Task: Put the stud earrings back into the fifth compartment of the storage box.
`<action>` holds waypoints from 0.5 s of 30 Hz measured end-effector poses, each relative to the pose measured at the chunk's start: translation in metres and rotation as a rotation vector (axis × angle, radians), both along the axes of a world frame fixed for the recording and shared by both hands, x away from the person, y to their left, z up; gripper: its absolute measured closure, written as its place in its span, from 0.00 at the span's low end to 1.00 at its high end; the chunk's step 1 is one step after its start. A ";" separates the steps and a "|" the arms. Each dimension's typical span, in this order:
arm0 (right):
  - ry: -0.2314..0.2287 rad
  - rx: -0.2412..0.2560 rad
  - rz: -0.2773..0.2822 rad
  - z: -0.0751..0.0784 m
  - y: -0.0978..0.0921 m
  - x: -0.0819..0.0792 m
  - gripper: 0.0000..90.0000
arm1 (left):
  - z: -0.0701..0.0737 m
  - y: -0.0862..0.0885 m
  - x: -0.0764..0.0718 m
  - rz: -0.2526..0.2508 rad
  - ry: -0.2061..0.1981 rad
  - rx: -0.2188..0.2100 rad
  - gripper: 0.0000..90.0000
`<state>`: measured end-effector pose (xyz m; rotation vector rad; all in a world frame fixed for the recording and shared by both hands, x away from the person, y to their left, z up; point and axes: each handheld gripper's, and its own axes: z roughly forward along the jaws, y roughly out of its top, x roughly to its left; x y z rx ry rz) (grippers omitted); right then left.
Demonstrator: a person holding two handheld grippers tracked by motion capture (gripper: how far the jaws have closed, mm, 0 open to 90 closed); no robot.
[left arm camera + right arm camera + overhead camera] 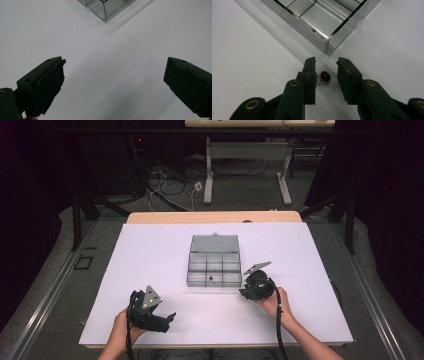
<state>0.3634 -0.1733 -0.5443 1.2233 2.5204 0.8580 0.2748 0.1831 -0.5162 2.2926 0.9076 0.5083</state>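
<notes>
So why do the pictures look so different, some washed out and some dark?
High view: the white table is lit bright while the room behind stays dark, and the box looks small and soft. Left gripper view: the table is nearly blank white, with the left claw in dark silhouette. Right gripper view: the box wall shines with glare; the red bead carries a highlight between the right claw.
</notes>
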 end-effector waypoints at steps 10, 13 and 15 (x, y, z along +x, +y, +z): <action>0.012 -0.053 0.012 0.001 0.001 -0.002 0.86 | 0.000 0.000 0.000 -0.002 0.000 -0.001 0.04; 0.000 -0.045 0.003 0.000 0.004 -0.003 0.86 | 0.000 0.001 0.000 -0.003 0.000 0.003 0.04; 0.006 -0.062 0.022 0.001 0.003 -0.002 0.87 | 0.000 0.001 -0.001 0.000 0.004 0.002 0.04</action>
